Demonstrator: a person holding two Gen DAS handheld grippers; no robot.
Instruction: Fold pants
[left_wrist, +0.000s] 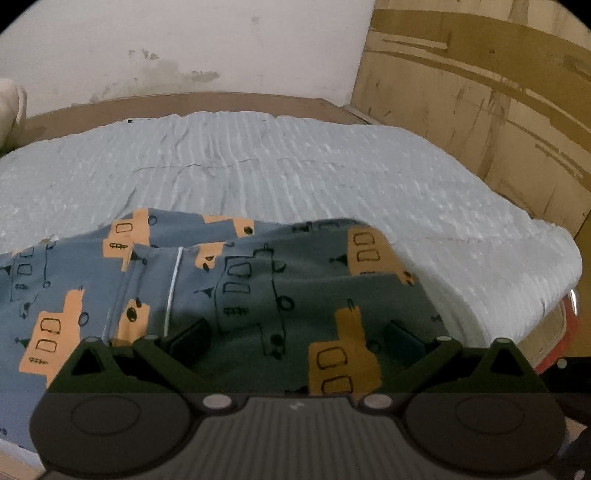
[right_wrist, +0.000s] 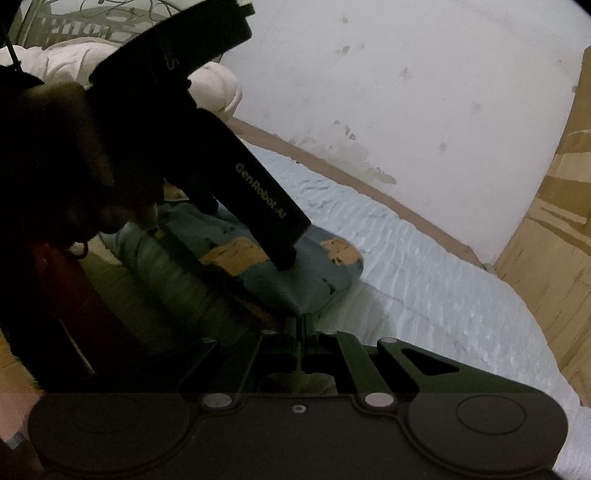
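The printed pants (left_wrist: 229, 295) lie bunched across the lower half of the left view on a pale blue blanket (left_wrist: 295, 166), with the left gripper (left_wrist: 295, 341) spread wide over the cloth, clamping nothing. The right gripper (right_wrist: 300, 332) has its jaws pressed together at the pants' near edge, seemingly pinching the hem for a fold. No containers appear except a cardboard box (left_wrist: 498, 92) at upper right, its contents unseen.

The pants (left_wrist: 236, 288) are running off the left wrist view's left and bottom edges. In the right wrist view, the left tool (right_wrist: 284, 260) and a hand (right_wrist: 74, 155) are hiding most of them; that hand is showing only as a dark blur.
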